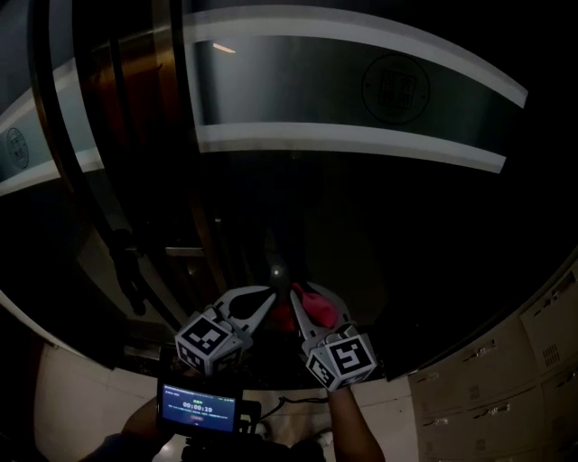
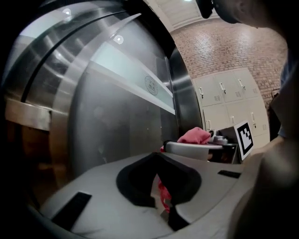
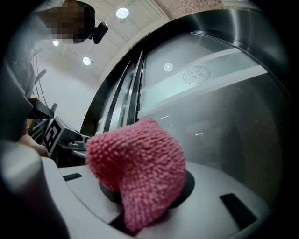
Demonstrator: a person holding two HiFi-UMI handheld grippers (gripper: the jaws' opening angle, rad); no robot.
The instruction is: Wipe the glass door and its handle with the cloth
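Right gripper (image 1: 305, 311) is clamped on a bunched pink cloth (image 3: 140, 163), knobbly weave; the wad is seen filling the space between its jaws in the right gripper view; cloth is held up close to the dark glass door (image 1: 361, 235), and contact with the glass cannot be told. Left gripper (image 2: 158, 158) has its jaws pressed together at the tips with nothing pinched; a sliver of pink is seen through the slit lower down.

Both grippers are shown side by side, low and centre, only in the head view, along with two curved frosted bands (image 1: 343, 137) across the glass and a small screen (image 1: 199, 406) below the grippers. A brick wall (image 2: 224, 46), white lockers (image 2: 229, 98) and the steel frame (image 2: 182, 93) beside the door are given only by the left gripper view; the right gripper and its cloth are also caught there from the side. Round ceiling lights (image 3: 122, 12) are seen only in the right gripper view.

Writing: a round emblem (image 3: 196, 74) is printed on the frosted band, its lettering too small to be read; a row of digits is lit on the small screen, not surely legible.
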